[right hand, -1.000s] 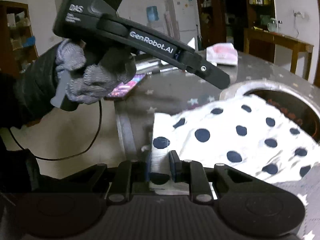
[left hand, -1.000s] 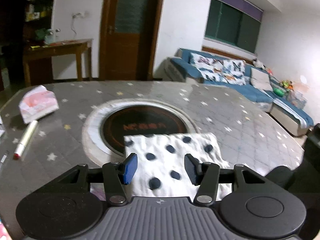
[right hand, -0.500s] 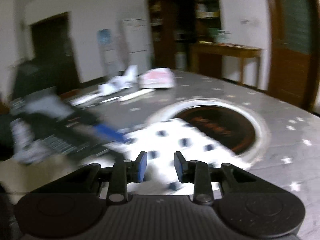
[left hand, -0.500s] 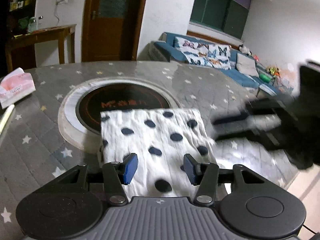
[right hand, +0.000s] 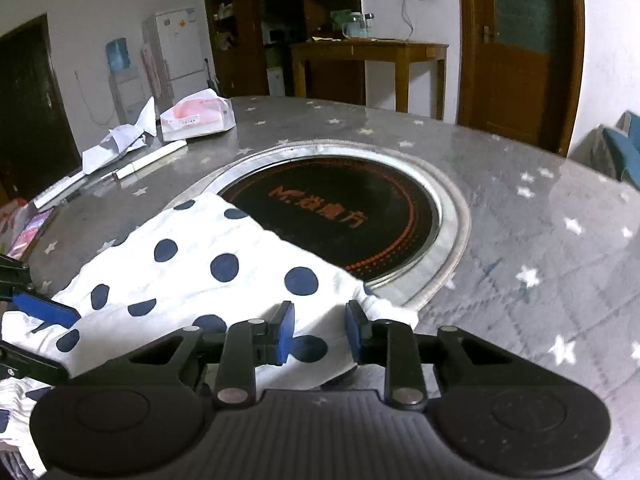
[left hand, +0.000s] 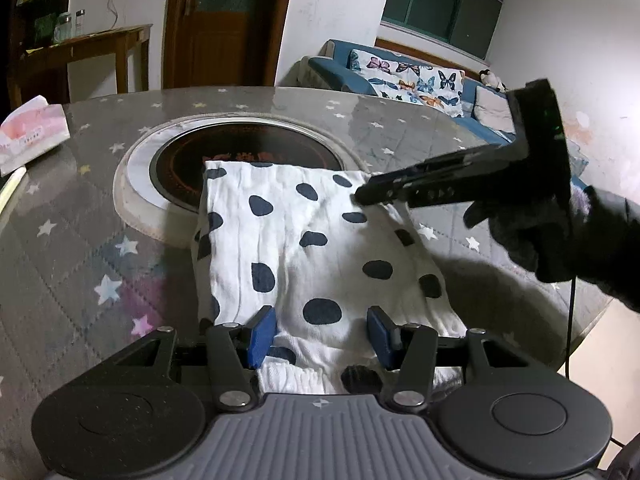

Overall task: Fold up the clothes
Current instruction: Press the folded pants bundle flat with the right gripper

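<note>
A folded white cloth with navy dots (left hand: 316, 248) lies on the grey star-patterned table (left hand: 80, 248), its far edge over the round cooktop. My left gripper (left hand: 320, 336) hovers open over the cloth's near edge, blue pads wide apart. It also shows at the left edge of the right wrist view as the left gripper (right hand: 40, 334). My right gripper (right hand: 320, 330), held by a gloved hand (left hand: 532, 236), is at the cloth's (right hand: 224, 264) far right corner. Its jaws are closing with cloth between the pads, which do not visibly press it. From the left wrist view the right gripper (left hand: 360, 198) tips touch that corner.
A black induction cooktop (right hand: 340, 216) in a metal ring is set into the table's middle. A pink tissue pack (left hand: 32, 136), crumpled paper (right hand: 120, 140) and a white pen (right hand: 152, 158) lie at the far left. The table edge runs close by at the right (left hand: 592, 320).
My right gripper has swung from the cloth's near edge, beside the left hand, round to its far right corner by the cooktop. My left gripper has sunk closer to the cloth.
</note>
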The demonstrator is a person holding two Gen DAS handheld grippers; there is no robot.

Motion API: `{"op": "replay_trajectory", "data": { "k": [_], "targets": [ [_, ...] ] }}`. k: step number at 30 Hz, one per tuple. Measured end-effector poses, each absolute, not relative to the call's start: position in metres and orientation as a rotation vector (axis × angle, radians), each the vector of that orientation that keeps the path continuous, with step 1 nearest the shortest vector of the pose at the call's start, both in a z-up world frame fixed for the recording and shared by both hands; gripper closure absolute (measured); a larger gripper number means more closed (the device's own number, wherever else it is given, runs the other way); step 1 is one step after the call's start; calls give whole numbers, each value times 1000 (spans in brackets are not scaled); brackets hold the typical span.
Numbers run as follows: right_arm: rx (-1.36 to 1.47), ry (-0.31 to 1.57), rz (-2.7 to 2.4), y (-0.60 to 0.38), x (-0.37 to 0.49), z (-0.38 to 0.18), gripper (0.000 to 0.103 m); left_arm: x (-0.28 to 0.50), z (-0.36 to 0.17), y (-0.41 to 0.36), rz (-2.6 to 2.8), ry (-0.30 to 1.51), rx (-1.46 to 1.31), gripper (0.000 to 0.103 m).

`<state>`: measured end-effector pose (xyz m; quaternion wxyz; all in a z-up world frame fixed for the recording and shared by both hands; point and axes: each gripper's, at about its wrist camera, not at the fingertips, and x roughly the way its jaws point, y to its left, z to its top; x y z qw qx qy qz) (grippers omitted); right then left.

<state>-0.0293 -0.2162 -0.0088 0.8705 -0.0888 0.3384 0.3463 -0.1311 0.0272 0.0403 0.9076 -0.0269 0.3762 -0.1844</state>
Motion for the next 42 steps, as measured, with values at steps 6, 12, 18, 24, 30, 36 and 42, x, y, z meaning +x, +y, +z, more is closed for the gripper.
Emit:
{"op": "replay_trajectory", "data": {
  "k": [6, 12, 18, 24, 30, 36, 42],
  "targets": [
    [-256, 643, 832, -186, -37, 19, 74, -141, 57, 24, -379, 713, -33, 50],
    [-361, 641, 940, -127, -30, 15, 74, -144, 47, 22, -366, 734, -11, 50],
    [-443, 700, 964, -87, -14, -10, 74, -145, 41, 27, -364, 749, -35, 50],
    [-417, 693, 953, -91, -10, -7, 72, -144, 41, 30, -367, 753, -42, 49],
    [-397, 663, 988, -128, -40, 13, 67, -141, 57, 34, -346, 702, -56, 49],
    [-414, 661, 1034, -163, -90, 14, 65, -125, 55, 40, -299, 718, -83, 50],
    [-438, 621, 1087, -179, -133, 8, 63, -127, 43, 40, -280, 755, -58, 50]
  ]
}}
